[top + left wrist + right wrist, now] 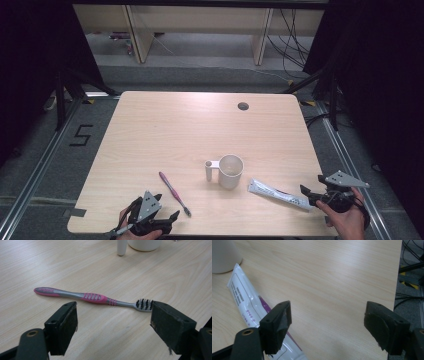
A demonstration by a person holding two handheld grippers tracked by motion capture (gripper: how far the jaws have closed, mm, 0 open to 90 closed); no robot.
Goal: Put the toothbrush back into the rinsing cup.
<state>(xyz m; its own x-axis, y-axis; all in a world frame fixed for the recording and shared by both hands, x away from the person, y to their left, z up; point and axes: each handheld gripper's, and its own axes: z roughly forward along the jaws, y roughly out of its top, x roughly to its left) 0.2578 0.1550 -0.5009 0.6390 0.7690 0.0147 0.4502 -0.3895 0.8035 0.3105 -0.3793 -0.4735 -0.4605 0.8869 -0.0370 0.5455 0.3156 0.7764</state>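
Observation:
A pink and grey toothbrush (174, 193) (95, 298) lies flat on the wooden table (200, 130), bristles toward the near edge. My left gripper (162, 214) (113, 326) hovers open just short of it, empty. A white mug (230, 171) stands in the middle, its handle to the left. Right of the mug lies a white toothpaste tube (279, 194) (249, 305). My right gripper (312, 186) (327, 327) is open at the tube's right end, with its left jaw over the tube and nothing held.
A round cable hole (243, 106) sits near the table's far edge. The table's right edge (398, 272) runs close to my right gripper, with cables on the floor beyond. Table legs and dark curtains stand behind the table.

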